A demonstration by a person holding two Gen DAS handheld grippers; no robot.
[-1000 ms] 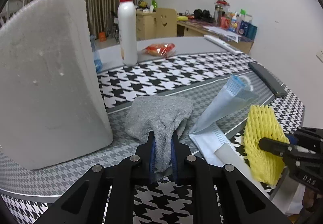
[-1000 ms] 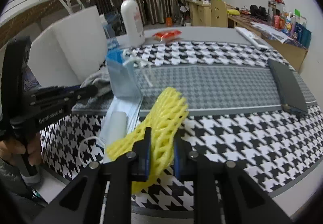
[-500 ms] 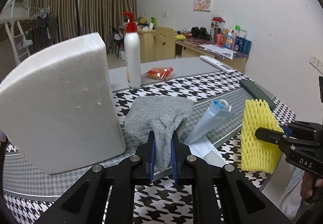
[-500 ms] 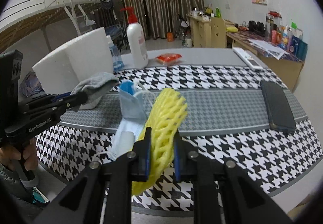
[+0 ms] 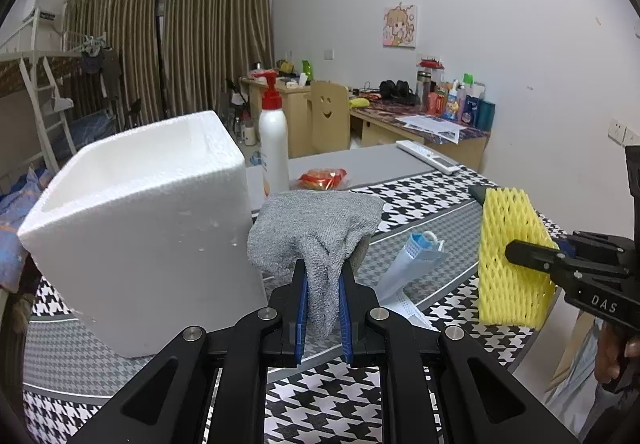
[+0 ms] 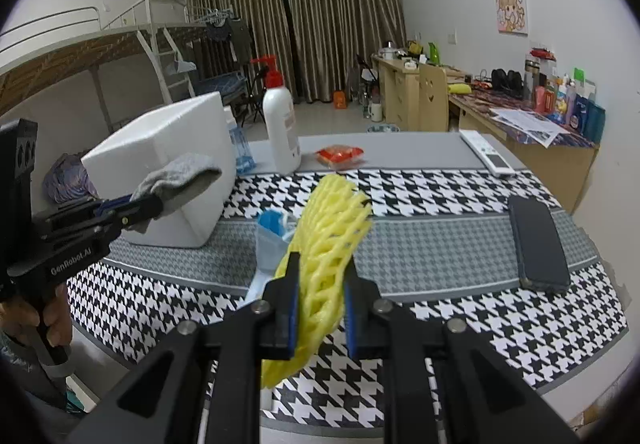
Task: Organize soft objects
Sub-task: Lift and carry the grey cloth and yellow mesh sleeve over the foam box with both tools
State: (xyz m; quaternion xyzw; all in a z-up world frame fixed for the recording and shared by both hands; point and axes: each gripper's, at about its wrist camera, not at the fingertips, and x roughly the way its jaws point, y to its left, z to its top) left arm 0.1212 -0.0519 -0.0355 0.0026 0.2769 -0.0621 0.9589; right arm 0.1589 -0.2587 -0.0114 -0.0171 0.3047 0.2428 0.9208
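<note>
My left gripper [image 5: 322, 276] is shut on a grey knitted cloth [image 5: 316, 228], which hangs lifted above the table just right of the open white foam box [image 5: 152, 212]. In the right wrist view the same cloth [image 6: 176, 174] droops in front of the foam box [image 6: 168, 164]. My right gripper [image 6: 321, 280] is shut on a yellow foam net sleeve [image 6: 328, 228], held up off the table. From the left wrist view the yellow net [image 5: 512, 260] hangs at the right, pinched by the right gripper's fingers [image 5: 532, 256]. A blue face mask [image 5: 416, 256] lies on the table between the grippers.
On the houndstooth tablecloth [image 6: 460, 236] stand a white pump bottle [image 6: 280, 124] and lie a red snack packet [image 6: 340, 154], a white remote [image 6: 486, 154] and a dark phone [image 6: 538, 248]. A desk with bottles and a bunk bed fill the room behind.
Both grippers have risen with their loads: the grey cloth and the yellow net now hang clear of the table. The foam box's open top has come into view.
</note>
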